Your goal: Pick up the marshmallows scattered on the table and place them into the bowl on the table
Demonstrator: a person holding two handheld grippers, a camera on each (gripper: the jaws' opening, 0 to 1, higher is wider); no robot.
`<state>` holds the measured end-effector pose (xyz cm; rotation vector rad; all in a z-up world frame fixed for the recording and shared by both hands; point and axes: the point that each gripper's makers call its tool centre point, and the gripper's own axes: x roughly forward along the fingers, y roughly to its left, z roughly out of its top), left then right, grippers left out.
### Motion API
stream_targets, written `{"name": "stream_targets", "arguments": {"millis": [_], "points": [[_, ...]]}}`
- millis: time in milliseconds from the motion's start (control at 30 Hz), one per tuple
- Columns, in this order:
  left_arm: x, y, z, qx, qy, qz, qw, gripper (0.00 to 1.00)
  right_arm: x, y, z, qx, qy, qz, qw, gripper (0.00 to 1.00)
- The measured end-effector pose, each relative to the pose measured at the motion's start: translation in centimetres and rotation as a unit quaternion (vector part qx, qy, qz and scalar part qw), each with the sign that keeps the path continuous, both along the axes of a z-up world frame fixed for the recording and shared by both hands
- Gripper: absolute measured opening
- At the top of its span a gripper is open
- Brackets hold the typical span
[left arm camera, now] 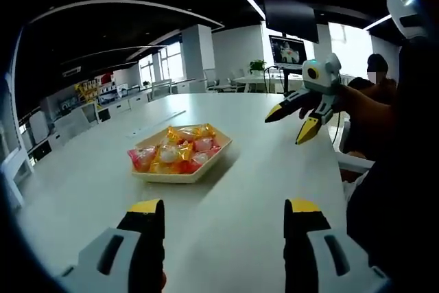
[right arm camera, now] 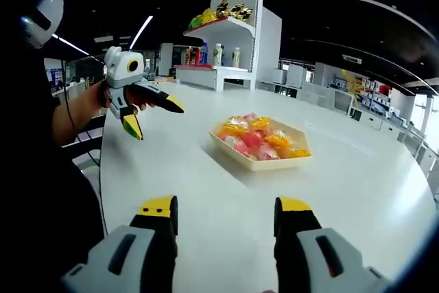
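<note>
So at that point I had both claws up off the big white round surface and neither was carrying anything. In the left gripper view, my left claw sat with its yellow-tipped black jaws spread wide apart, nothing between them, pointing at the shallow beige hexagonal bowl. The bowl was loaded with the wrapped marshmallows, a pile of orange, pink, red and white shiny packets. In that same view the right claw came in from the right, hovering above the surface a bit beyond the bowl, jaws splayed open and empty, a hand gripping it behind the grey body. The right gripper view was pretty much the mirror: right claw wide open at the bottom, the bowl ahead with the marshmallows heaped inside, and the left claw off to the left, open, held in the air. I couldn't spot any loose marshmallows lying on the surface around the bowl. A white shelf unit with bottles and snack packs stood behind.
</note>
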<state>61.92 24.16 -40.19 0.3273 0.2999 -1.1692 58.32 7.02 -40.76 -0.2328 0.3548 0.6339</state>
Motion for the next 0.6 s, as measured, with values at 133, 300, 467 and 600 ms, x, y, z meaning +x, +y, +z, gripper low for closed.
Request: {"name": "stream_targets", "arguments": {"millis": [133,300,467,600], "points": [[-0.05,0.09,-0.08,0.0,0.0,0.0,1.0,0.7,0.01,-0.02,0.06,-0.001,0.0,-0.001,1.0,0.56],[-0.19,0.03,-0.33,0.003,0.001,-0.002,1.0,0.7,-0.08,0.21,0.33,0.0,-0.003,0.001,1.0,0.56],[-0.4,0.08,-0.48,0.004,0.002,-0.004,1.0,0.7,-0.16,0.2,0.08,-0.008,0.002,0.002,1.0,0.56],[-0.34,0.19,-0.6,0.006,0.002,-0.002,1.0,0.7,-0.09,-0.07,0.25,-0.009,0.001,-0.001,1.0,0.56]]}}
